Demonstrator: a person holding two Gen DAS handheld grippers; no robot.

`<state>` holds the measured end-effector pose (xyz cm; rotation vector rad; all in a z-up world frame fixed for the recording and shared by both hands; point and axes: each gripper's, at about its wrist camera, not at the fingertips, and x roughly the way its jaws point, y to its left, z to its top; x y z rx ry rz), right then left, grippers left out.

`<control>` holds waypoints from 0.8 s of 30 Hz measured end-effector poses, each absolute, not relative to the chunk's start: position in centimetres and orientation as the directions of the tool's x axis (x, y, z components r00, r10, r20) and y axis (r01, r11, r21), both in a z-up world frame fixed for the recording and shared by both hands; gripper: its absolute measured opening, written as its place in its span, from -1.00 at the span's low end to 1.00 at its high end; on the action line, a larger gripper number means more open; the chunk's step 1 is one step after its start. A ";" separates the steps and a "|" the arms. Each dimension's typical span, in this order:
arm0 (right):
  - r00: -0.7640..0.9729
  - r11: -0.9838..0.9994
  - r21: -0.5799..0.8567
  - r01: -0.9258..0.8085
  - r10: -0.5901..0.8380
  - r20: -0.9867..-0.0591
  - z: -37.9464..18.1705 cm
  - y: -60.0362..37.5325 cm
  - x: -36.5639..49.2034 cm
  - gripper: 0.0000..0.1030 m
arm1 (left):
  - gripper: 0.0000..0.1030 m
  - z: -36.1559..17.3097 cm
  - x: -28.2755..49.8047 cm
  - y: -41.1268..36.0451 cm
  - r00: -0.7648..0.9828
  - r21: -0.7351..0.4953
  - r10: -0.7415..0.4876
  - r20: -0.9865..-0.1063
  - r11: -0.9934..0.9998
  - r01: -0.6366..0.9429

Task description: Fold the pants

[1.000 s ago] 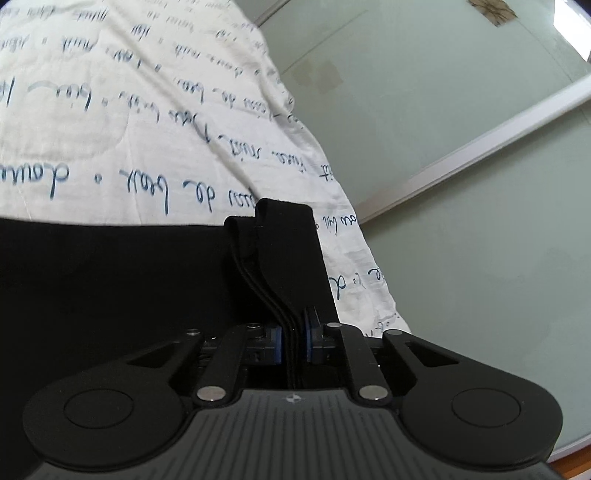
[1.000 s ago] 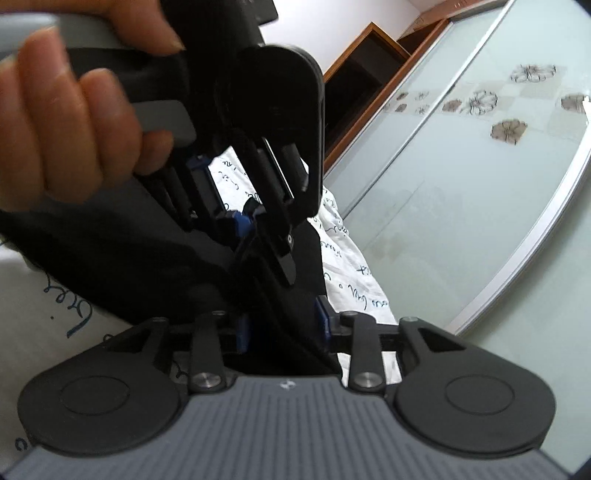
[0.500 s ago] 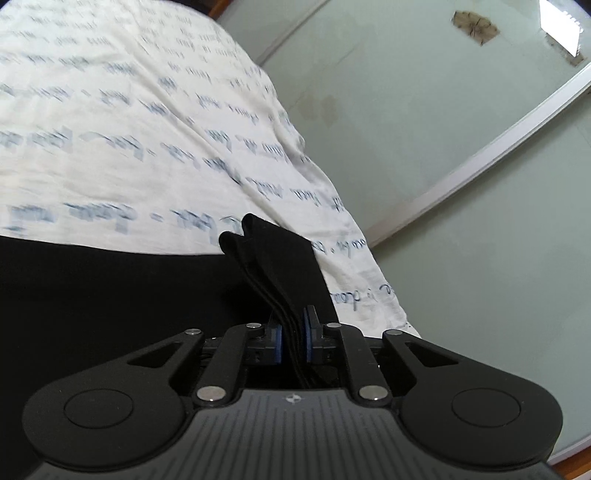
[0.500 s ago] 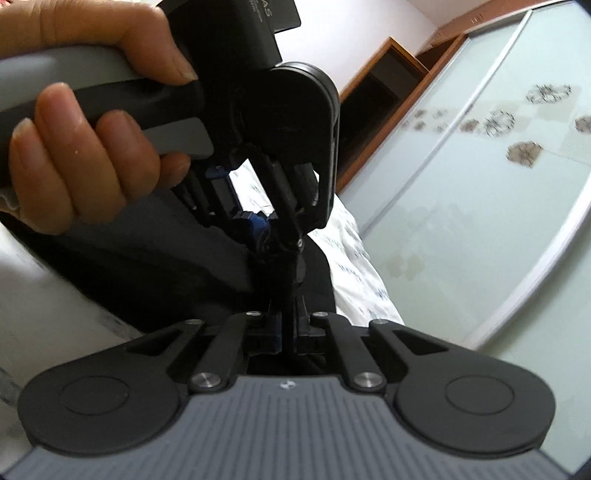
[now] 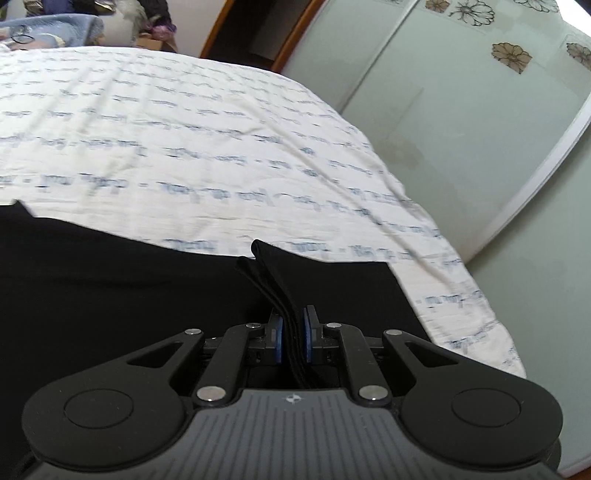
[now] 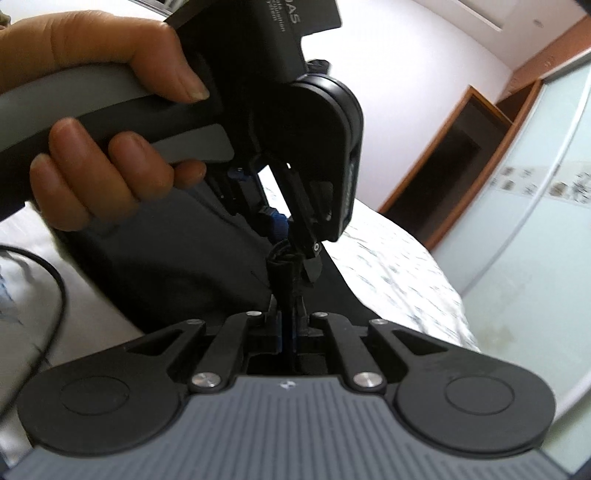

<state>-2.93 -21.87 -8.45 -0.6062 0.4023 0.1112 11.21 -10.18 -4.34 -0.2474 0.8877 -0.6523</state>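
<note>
The black pants (image 5: 110, 288) lie on a white bedsheet with blue script (image 5: 184, 129). My left gripper (image 5: 291, 338) is shut on several stacked layers of the pants' edge, which stick up between the blue pads. In the right wrist view my right gripper (image 6: 289, 334) is shut on the same bunched black fabric (image 6: 192, 273), right below the left gripper (image 6: 295, 251), which a hand (image 6: 110, 155) holds. Both grippers pinch the pants close together.
Frosted glass wardrobe doors with flower decals (image 5: 480, 110) run along the bed's right side. A wooden door frame (image 6: 450, 155) stands behind. A black cable (image 6: 55, 295) lies on the sheet at left. Clutter (image 5: 74, 22) sits beyond the bed's far end.
My right gripper closed from open onto the pants fabric beside the left gripper. Both grippers tilted up, so more of the bed and the room shows.
</note>
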 end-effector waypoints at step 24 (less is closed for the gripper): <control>0.870 0.790 -0.450 -0.415 0.201 -0.450 -8.7 -18.2 -1.1 -0.90 | -0.80 -5.0 9.8 -3.4 0.613 -0.228 -0.421 -0.669 0.901 0.370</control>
